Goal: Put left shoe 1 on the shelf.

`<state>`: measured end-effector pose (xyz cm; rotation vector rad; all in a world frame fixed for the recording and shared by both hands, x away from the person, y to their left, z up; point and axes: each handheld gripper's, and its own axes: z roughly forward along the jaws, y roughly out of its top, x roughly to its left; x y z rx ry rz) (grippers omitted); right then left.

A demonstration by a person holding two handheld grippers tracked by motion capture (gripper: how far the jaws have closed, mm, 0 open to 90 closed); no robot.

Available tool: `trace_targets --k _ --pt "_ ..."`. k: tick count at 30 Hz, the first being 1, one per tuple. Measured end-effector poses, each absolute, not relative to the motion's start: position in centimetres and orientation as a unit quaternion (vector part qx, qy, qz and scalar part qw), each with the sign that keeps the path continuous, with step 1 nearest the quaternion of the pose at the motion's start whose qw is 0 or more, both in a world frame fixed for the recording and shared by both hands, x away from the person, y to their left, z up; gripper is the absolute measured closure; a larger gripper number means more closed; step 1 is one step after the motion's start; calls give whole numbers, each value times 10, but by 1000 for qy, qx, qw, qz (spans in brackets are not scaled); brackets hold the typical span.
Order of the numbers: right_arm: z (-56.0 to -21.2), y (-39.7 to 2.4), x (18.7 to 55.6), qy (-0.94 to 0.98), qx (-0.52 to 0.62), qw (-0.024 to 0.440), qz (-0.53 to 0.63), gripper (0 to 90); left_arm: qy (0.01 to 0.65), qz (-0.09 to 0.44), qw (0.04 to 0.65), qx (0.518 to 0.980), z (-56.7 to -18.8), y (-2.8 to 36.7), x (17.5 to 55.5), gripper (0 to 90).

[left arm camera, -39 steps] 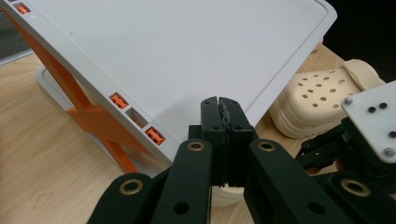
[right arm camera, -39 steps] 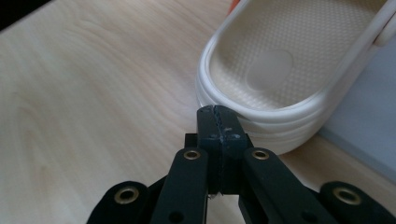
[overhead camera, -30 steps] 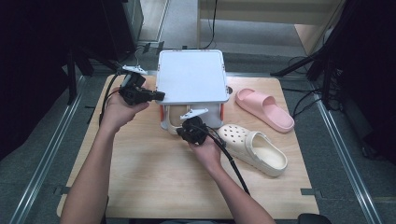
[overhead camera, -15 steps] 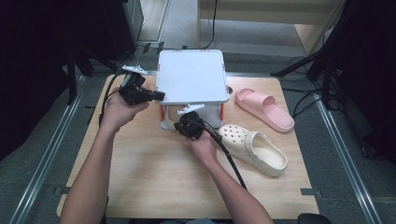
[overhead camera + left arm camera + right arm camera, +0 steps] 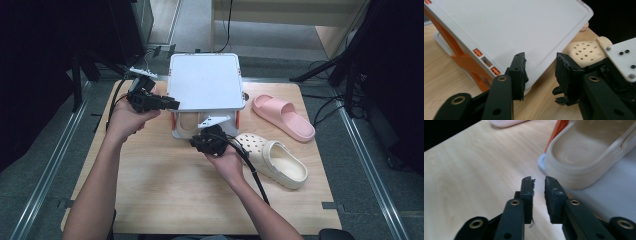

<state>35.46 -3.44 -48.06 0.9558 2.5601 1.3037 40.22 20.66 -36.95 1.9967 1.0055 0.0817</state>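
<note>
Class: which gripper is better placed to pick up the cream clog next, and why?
Right. The right gripper, jaws just opened and empty, sits beside the clog. The left gripper, jaws also just opened, is at the rack's opposite edge, farther from it.

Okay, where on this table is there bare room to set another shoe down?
Bare wood lies along the near table edge, left of the person's right forearm, and in the far-right corner behind the pink slide. It is crowded around the white rack, the cream clog and both grippers.
</note>
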Motion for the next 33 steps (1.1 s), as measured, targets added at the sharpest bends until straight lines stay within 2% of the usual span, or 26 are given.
trace_targets --k 6,17,33 --pt "-466 -63 336 843 303 36 444 659 385 29 445 808 -357 200 386 498" --pt "-457 -114 312 832 302 24 465 638 359 32 441 822 -355 185 366 460" --pt "-454 -206 291 822 322 79 463 611 370 43 431 822 -388 172 351 456"
